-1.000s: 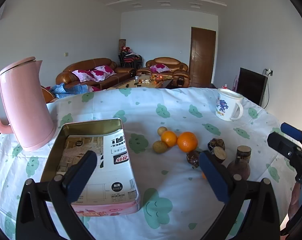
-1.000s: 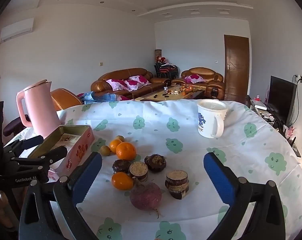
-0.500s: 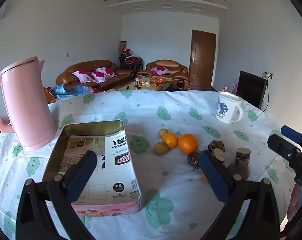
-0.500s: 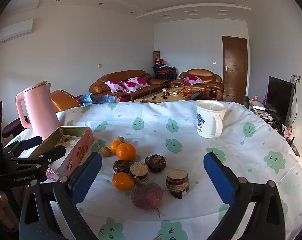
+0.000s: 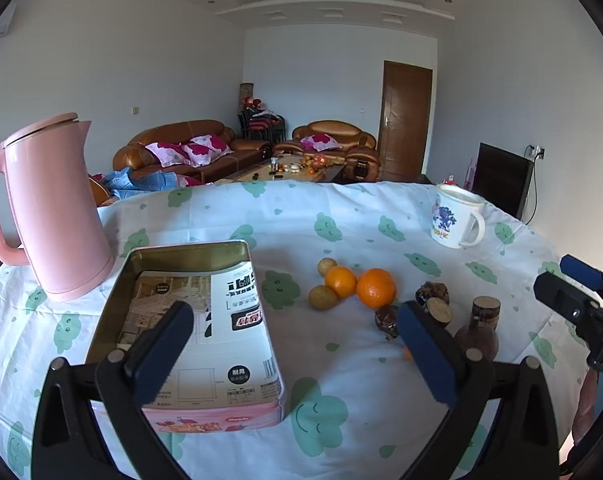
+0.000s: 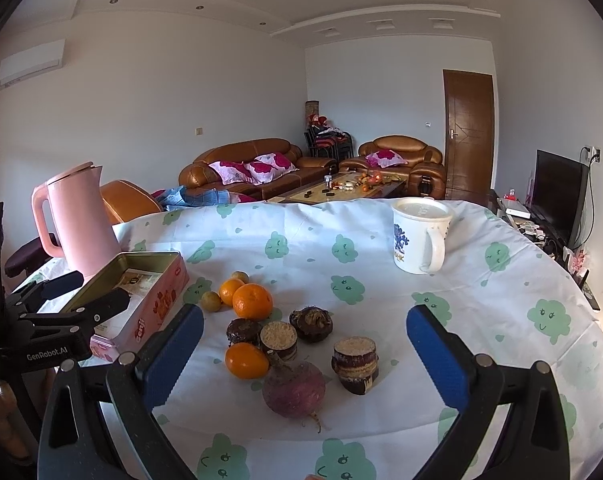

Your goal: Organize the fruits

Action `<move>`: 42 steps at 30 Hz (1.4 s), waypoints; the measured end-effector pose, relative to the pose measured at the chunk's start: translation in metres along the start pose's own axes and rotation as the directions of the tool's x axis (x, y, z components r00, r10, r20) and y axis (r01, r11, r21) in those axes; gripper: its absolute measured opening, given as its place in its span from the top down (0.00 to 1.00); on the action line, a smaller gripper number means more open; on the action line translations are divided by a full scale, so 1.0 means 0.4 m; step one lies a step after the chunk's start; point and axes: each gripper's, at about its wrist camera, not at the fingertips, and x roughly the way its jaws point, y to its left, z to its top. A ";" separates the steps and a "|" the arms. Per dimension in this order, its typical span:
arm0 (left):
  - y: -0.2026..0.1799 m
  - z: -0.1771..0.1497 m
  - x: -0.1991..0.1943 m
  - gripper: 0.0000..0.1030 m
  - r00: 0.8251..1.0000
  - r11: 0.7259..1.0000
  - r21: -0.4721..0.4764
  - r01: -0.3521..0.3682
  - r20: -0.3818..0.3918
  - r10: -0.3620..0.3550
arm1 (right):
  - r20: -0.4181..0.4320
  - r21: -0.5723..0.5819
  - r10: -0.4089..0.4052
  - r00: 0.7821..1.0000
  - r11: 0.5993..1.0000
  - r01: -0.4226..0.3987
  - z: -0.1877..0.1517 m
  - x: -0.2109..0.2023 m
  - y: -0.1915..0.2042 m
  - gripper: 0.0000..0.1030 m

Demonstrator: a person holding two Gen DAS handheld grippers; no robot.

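Over the last second both views have only crept closer, so sorting has not begun: left gripper (image 5: 289, 344), jaws apart, over the paper-lined pink rectangular tin (image 5: 189, 320), and right gripper (image 6: 305, 352), jaws apart, facing dimpled round oranges (image 6: 252, 301) loose on the cloth-covered bench (image 6: 481, 300).

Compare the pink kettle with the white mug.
The kettle is plain pink and tall, with its lid shut; the mug is white, squat, printed with a blue figure. The kettle stands beside the tin, the mug alone on the cloth's far right. Both stand upright and have a side handle.
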 end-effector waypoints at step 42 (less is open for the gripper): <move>-0.005 -0.038 0.051 0.00 0.998 1.000 0.015 0.000 -0.061 0.000 | -0.098 0.016 0.025 0.995 1.000 -0.023 -0.069 0.057 -0.013 0.01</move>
